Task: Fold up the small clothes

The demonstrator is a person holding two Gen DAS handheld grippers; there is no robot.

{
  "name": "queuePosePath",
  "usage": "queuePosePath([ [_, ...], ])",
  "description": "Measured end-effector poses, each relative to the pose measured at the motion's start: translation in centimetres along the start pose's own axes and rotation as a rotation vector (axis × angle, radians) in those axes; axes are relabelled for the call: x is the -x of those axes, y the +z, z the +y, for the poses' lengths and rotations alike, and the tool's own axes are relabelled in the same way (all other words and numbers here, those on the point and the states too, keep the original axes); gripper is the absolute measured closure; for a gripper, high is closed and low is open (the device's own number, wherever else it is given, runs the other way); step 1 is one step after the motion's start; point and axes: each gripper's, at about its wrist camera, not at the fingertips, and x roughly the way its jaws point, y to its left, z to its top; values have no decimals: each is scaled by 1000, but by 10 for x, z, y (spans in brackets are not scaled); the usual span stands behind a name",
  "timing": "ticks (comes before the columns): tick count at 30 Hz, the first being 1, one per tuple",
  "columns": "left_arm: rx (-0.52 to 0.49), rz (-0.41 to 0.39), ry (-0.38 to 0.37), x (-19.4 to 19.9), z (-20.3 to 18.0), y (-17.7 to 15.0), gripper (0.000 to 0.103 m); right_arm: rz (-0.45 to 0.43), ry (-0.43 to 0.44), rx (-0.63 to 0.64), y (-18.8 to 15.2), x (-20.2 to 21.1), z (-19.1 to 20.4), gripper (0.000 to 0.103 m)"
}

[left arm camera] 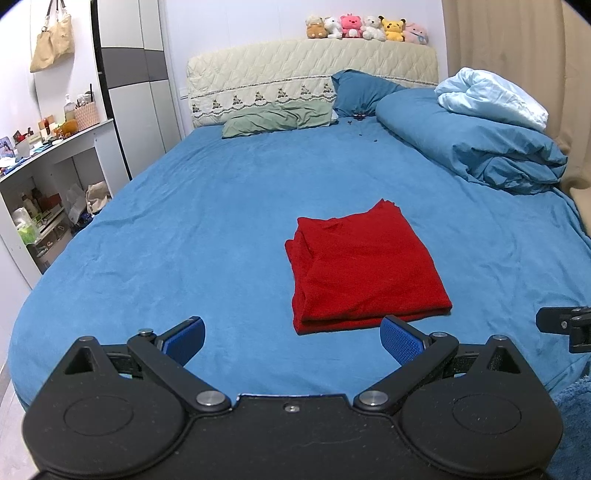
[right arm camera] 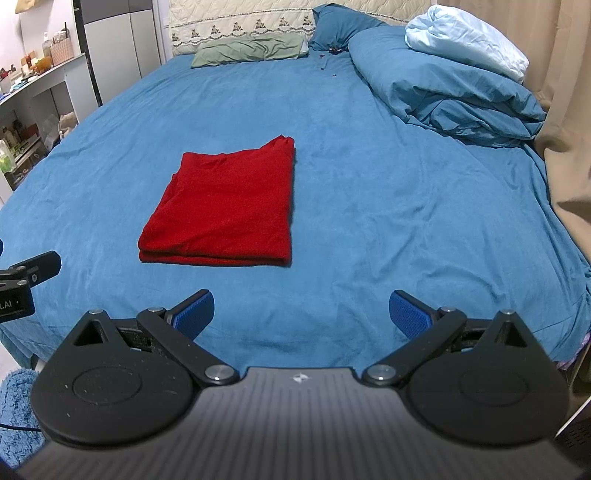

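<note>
A red garment lies folded into a neat rectangle on the blue bed sheet; it also shows in the right wrist view. My left gripper is open and empty, held just short of the garment's near edge, with its right pad close to the near corner. My right gripper is open and empty, held back from the garment, which lies ahead and to its left. Each gripper's side shows at the edge of the other's view.
A bunched blue duvet with a pale blue blanket on it lies at the far right. Pillows and a quilted headboard with plush toys stand at the back. A cluttered white shelf stands left of the bed. A beige curtain hangs right.
</note>
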Motion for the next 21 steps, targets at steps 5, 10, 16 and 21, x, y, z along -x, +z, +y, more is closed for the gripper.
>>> queuePosePath([
  [5,8,6,-10,0,2,0,0,2,3,0,0,0,1,0],
  [10,7,4,-14,1,3,1,0,1,6,1,-1,1,2,0],
  [16,15,1,-22,3,8,0,0,1,7,0,-1,1,1,0],
  [21,-1,-13,1,5,8,-1,0,0,7,1,0,1,1,0],
])
